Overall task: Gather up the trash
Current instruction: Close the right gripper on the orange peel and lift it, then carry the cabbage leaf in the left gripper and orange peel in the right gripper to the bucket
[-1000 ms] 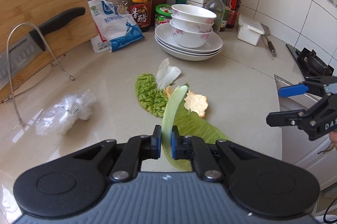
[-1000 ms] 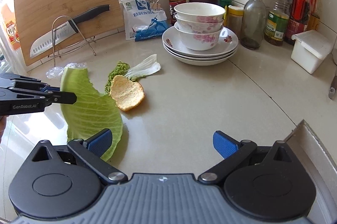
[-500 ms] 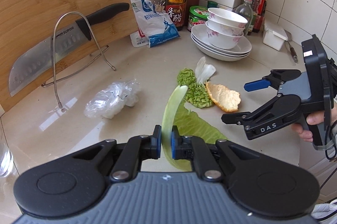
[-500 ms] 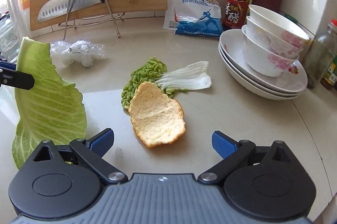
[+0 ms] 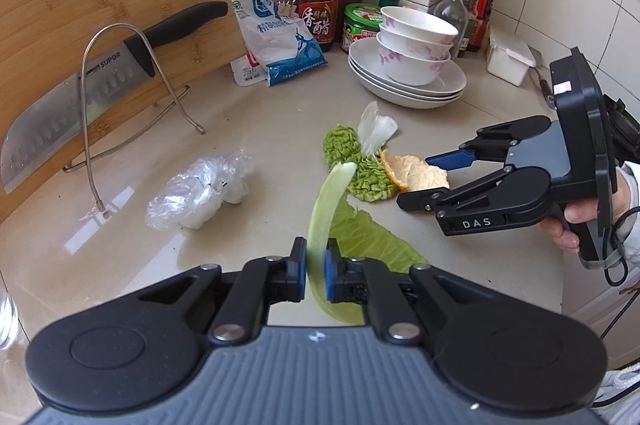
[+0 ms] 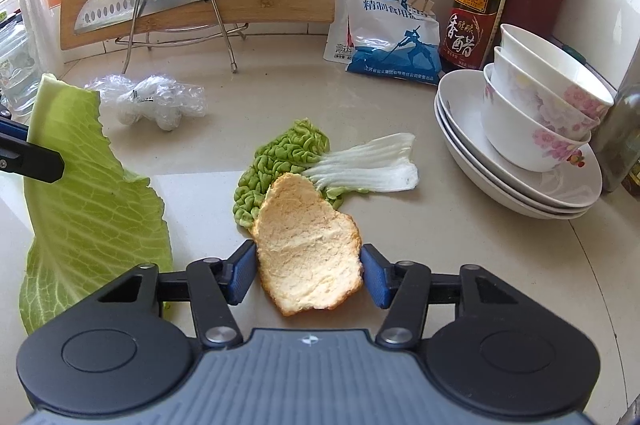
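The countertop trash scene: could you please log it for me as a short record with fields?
left gripper: shut on cabbage leaf, held above the countertop
right gripper: open, fingers either side of orange peel
orange peel: lying on countertop, overlapping napa cabbage piece
plastic wrap: crumpled, loose, near knife rack
dishes: bowls stacked on plates

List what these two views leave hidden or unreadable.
- Left wrist view: lower end of the cabbage leaf, behind the left hand-held gripper.
- Right wrist view: whether the right hand-held gripper touches the peel.
- Both views: no bin in frame.
- Right wrist view: bottles cut off at right edge.
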### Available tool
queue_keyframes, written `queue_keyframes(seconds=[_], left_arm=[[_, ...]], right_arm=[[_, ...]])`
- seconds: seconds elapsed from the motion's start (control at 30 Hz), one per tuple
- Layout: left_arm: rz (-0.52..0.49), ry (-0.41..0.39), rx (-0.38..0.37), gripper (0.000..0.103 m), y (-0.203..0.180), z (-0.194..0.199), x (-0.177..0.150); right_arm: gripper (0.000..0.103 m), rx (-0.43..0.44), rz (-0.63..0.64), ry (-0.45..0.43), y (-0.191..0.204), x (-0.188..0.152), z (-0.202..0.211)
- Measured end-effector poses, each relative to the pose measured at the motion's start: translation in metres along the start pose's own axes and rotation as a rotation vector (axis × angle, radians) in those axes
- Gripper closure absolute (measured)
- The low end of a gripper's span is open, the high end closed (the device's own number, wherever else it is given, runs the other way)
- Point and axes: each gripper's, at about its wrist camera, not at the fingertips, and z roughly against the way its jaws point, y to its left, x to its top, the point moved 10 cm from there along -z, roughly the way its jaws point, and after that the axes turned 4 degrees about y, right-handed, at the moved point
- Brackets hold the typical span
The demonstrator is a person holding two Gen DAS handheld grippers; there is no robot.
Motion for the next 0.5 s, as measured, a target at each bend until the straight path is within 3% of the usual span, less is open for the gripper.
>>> queue_keyframes(seconds=[0.27,0.5], left_arm=[[-0.108,0.018,-0.050,0.096,-0.021,0.014,0.007],[-0.231,0.021,-0.137,0.096,-0.066,0.028,0.011]], right_arm=[[0.046,0.007,-0.010,-0.006,0.000,-0.011,0.037],[0.046,-0.023,-0.071,-0.010,-0.010,-0.040,0.084]])
